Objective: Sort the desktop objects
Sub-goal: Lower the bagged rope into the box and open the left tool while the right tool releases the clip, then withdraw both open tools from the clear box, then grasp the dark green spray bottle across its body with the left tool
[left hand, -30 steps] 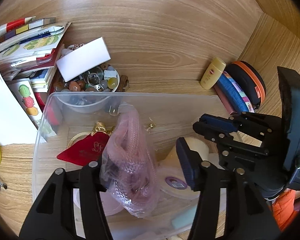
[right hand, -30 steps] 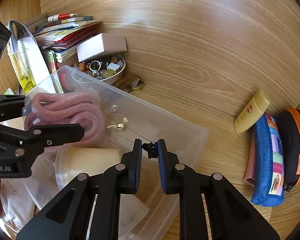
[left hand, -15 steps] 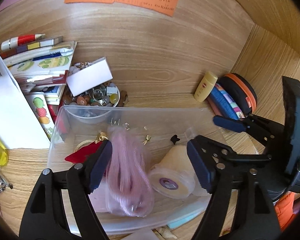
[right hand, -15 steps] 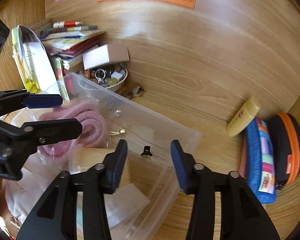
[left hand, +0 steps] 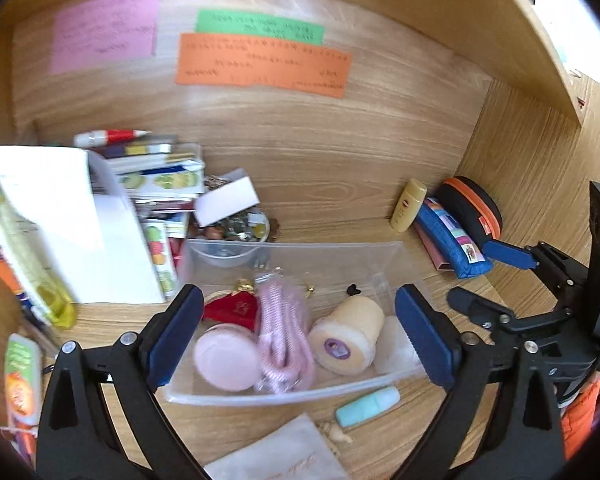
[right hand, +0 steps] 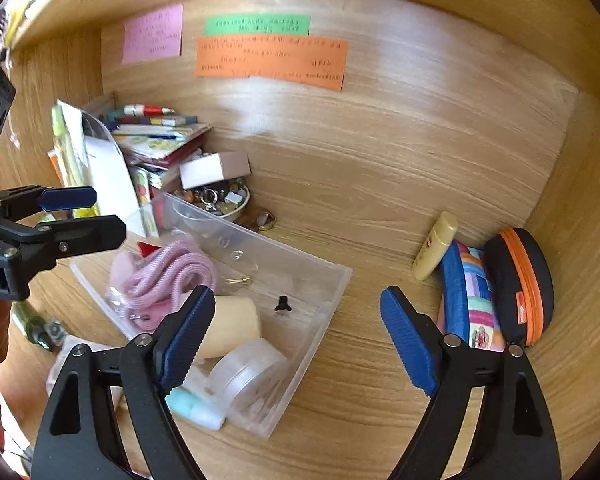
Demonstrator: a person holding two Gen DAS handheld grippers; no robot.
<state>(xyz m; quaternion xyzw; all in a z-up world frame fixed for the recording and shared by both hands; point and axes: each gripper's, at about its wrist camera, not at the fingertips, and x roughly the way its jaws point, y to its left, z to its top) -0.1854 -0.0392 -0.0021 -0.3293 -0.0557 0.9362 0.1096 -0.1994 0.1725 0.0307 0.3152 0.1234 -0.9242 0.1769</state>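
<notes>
A clear plastic bin (left hand: pixel 292 246) stands on the wooden desk. In it lie a bagged pink rope (left hand: pixel 284 328), a red pouch (left hand: pixel 236 310), a cream roll (left hand: pixel 352 336) and a small black clip (left hand: pixel 353 289). My left gripper (left hand: pixel 299 296) hovers above the bin, its jaws opening wide and touching nothing. In the right wrist view the bin (right hand: pixel 300 256) sits at lower left, with the rope (right hand: pixel 168 276) and clip (right hand: pixel 283 304) inside. My right gripper (right hand: pixel 298 300) hangs over the bin's right end, its jaws opening and empty. The left gripper (right hand: pixel 96 212) shows at the left edge.
A yellow bottle (left hand: pixel 408 204), blue pencil case (left hand: pixel 452 240) and black-orange case (left hand: pixel 472 204) line the right wall. A trinket bowl (left hand: pixel 236 228) and stacked books (left hand: pixel 156 172) crowd the back left. A teal tube (left hand: pixel 368 400) and white pouch (left hand: pixel 276 456) lie before the bin.
Both grippers opened and drew up and back from the bin. The left let go of the pink rope bag; the right let go of the black clip, which now lies in the bin.
</notes>
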